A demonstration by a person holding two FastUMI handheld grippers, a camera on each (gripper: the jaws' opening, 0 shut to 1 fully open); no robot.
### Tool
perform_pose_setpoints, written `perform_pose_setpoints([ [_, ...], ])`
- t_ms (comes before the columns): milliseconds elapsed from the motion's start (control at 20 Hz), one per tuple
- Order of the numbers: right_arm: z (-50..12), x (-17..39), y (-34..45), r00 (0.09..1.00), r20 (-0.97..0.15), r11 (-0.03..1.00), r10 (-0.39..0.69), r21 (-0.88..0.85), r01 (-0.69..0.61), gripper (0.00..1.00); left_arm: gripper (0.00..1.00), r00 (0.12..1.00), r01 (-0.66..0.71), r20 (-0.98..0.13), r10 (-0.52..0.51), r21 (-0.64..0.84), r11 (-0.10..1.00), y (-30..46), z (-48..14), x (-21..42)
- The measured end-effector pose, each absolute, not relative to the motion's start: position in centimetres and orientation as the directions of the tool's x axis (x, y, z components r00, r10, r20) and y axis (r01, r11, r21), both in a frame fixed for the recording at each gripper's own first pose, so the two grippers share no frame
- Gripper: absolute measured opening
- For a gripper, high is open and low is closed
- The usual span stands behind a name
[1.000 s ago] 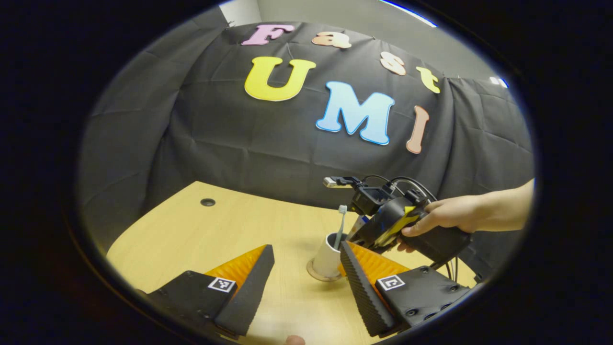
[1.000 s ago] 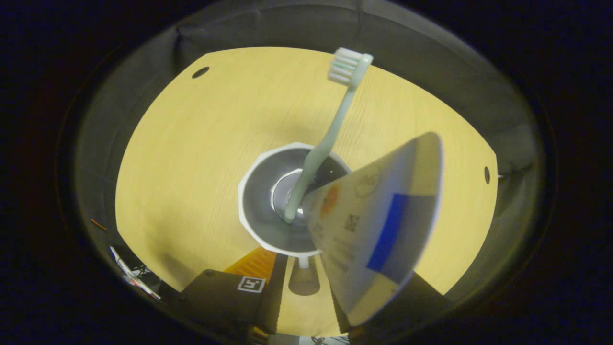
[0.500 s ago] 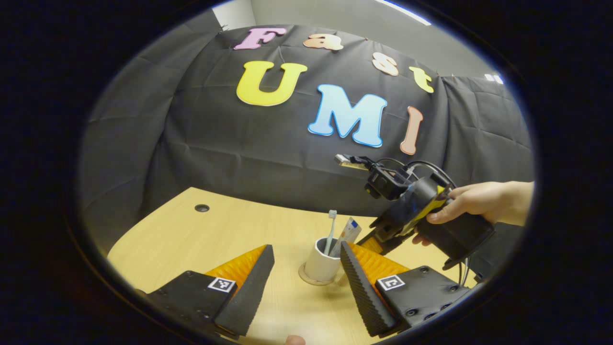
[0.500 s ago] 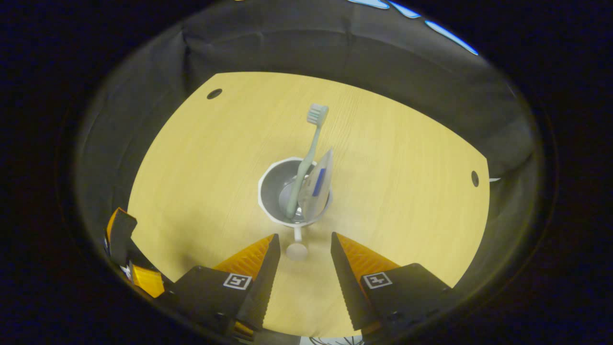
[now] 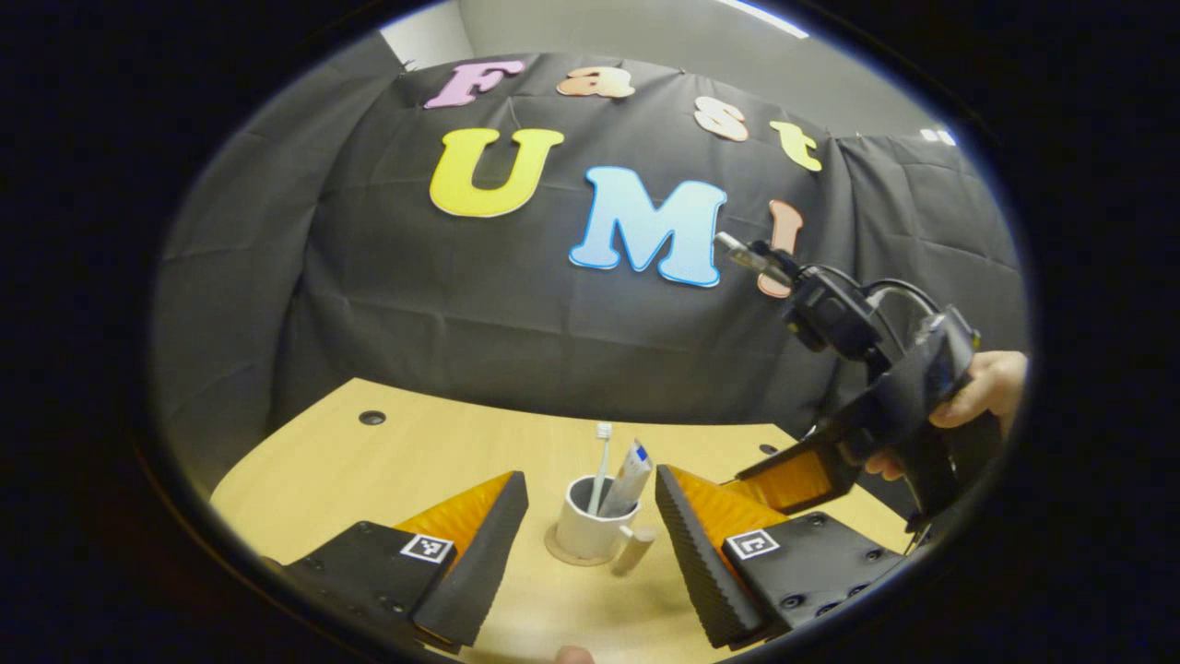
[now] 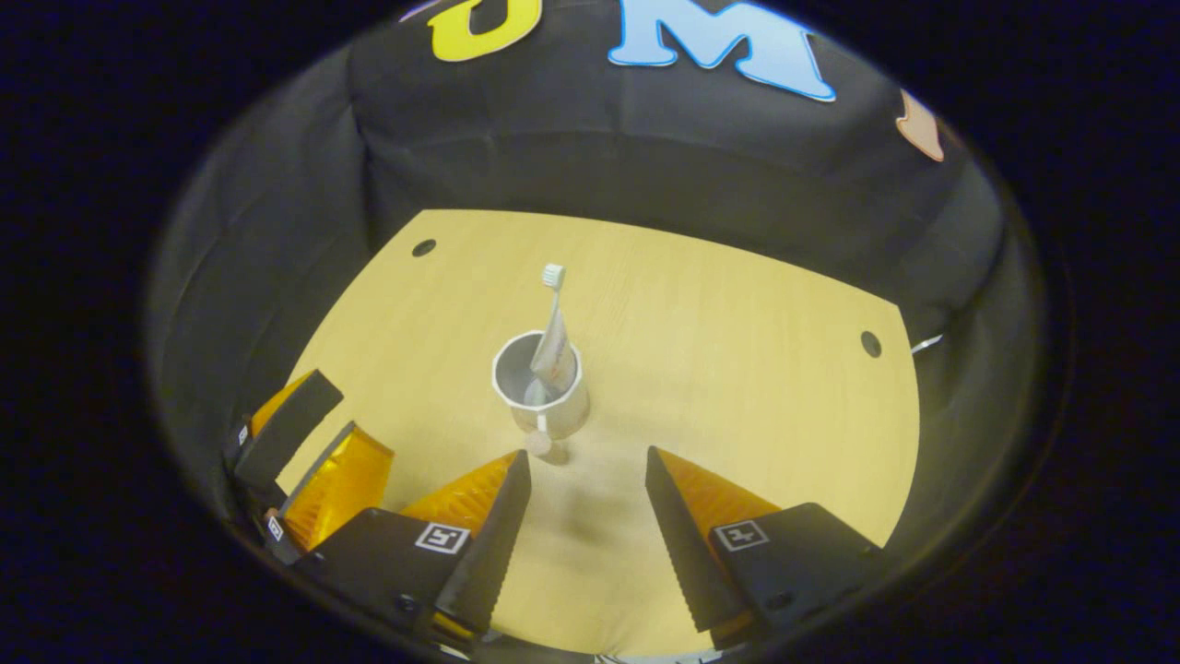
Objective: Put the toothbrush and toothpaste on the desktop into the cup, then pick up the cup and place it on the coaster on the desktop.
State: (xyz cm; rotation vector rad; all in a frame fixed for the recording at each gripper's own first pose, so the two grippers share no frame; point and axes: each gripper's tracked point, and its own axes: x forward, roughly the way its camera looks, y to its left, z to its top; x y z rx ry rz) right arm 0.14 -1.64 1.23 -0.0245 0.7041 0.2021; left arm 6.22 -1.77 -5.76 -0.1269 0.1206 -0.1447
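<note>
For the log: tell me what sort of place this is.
Probably a staged recording booth, not a real bathroom: black cloth wall behind a bare wooden desk with cable holes, and a cup holding a toothbrush and toothpaste.

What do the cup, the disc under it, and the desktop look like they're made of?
Cup: probably glazed ceramic or hard plastic; white, smooth, thick-walled, with a handle. Coaster under it: maybe cork or wood; thin, matte, tan. Desktop: light wood-grain laminate, judging by its even printed grain and low sheen.

1 cup (image 5: pixel 584 527), 1 toothbrush (image 5: pixel 601 464), 1 toothpaste (image 5: pixel 630 477), 1 coaster (image 5: pixel 558 554), 2 desk holes (image 6: pixel 424 247) (image 6: pixel 870 344).
</note>
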Motion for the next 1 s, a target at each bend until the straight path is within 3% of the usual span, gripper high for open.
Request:
perform_pose_setpoints([
  [100,1.9,-1.1,-3.1,0.776,-0.605,0.982,0.179,0.069,-0.173,0.93,0.92,0.983,0.138,-0.105,-0.151,-0.124,0.983,-3.5,-5.2,6.6],
  [400,3.5,-3.3,-8.2,0.871,-0.463,0.986,0.162,0.115,-0.122,0.99,0.91,0.991,0.105,-0.069,-0.112,-0.104,0.989,-7.7,-3.0,6.3],
  [500,3.9,-3.8,-9.6,0.906,-0.400,0.988,0.142,0.111,-0.106,0.95,0.91,0.995,0.084,-0.051,-0.089,-0.089,0.993,-8.6,-2.2,6.0],
  [750,7.0,-5.4,-12.1,0.983,-0.172,0.997,0.070,0.046,-0.063,0.95,0.92,0.999,0.040,-0.002,-0.040,-0.061,0.997,-9.9,0.1,5.3],
  [1000,10.5,-7.4,-12.7,0.999,0.037,1.000,-0.010,-0.024,0.011,0.97,0.92,0.998,0.060,0.036,-0.058,-0.043,0.997,-11.1,2.5,4.4],
])
